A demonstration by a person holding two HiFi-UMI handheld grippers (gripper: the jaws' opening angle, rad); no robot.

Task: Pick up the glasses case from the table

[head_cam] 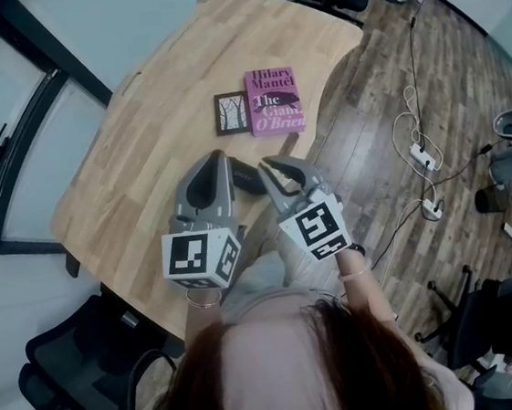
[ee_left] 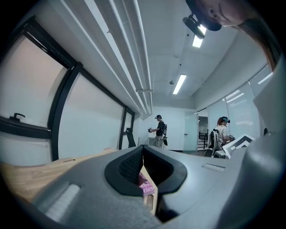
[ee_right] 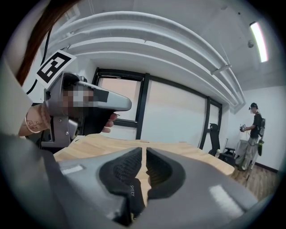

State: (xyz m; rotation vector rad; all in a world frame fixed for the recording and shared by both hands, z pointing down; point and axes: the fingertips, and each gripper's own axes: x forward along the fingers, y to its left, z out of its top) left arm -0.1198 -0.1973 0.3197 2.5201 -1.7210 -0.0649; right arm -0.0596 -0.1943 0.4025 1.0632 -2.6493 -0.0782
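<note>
The dark glasses case [head_cam: 246, 179] lies on the wooden table [head_cam: 147, 138] near its front edge, in the gap between my two grippers. My left gripper [head_cam: 221, 156] sits just left of it, jaws together and empty; the left gripper view [ee_left: 143, 150] shows only a thin slit between the pads. My right gripper [head_cam: 268, 164] is just right of the case, its jaws [ee_right: 144, 150] nearly touching with nothing pinched. Low in that slit shows a black piece with small white lettering [ee_right: 132, 196]; whether it is the case I cannot tell.
A pink book [head_cam: 274, 101] and a small black card with trees [head_cam: 232, 113] lie farther back on the table. A black chair [head_cam: 72, 367] stands at the near left. Cables and a power strip [head_cam: 421, 158] lie on the wood floor to the right. People stand far off [ee_left: 158, 130].
</note>
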